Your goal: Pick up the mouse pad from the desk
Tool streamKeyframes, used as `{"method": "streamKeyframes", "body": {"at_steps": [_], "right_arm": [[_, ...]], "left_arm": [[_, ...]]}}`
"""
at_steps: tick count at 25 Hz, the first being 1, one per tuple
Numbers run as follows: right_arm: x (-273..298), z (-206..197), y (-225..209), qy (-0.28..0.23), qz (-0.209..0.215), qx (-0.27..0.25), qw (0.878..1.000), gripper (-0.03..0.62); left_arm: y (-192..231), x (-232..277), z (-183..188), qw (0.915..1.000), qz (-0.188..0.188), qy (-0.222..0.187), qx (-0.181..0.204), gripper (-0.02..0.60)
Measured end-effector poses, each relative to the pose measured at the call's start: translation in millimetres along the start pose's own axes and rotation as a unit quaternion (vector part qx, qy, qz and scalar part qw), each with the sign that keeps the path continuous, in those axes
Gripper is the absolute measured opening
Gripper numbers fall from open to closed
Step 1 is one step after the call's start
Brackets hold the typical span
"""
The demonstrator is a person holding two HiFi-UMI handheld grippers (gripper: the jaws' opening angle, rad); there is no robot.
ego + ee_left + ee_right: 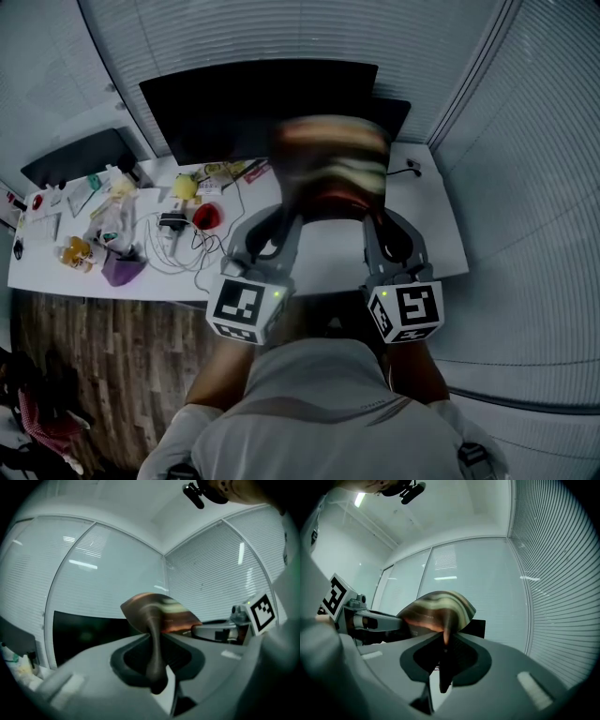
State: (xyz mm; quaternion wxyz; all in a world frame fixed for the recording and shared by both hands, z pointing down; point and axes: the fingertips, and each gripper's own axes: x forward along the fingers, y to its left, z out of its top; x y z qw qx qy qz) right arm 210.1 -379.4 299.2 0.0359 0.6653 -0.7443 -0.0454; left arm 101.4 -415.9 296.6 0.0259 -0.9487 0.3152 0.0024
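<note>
The mouse pad [333, 164], striped in brown, cream and red, hangs blurred in the air above the white desk [441, 234], in front of the black monitor [244, 103]. My left gripper [286, 220] is shut on its left edge and my right gripper [370, 220] is shut on its right edge. In the left gripper view the pad [161, 613] is pinched edge-on between the jaws and fans out beyond them. The right gripper view shows the same pad [438, 609] clamped and curling up to the left. Both grippers point level toward the window blinds.
The left half of the desk is cluttered: a red round object [206, 216], white cables [173, 253], a purple item [122, 269], a yellow object [184, 187], papers and small bottles. A second dark screen [80, 155] stands far left. Wood floor [103, 356] lies below the desk edge.
</note>
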Motion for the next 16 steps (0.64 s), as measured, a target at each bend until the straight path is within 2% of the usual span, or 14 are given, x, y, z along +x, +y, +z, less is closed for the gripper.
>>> {"method": "streamKeyframes", "body": {"at_steps": [16], "right_arm": [[-4.4,5.3,9.0,-0.006,0.006,-0.004,1.000,0.046]], "left_arm": [[-0.7,-10.6,4.8,1.0000,0.002,-0.009,-0.003,0.072]]}}
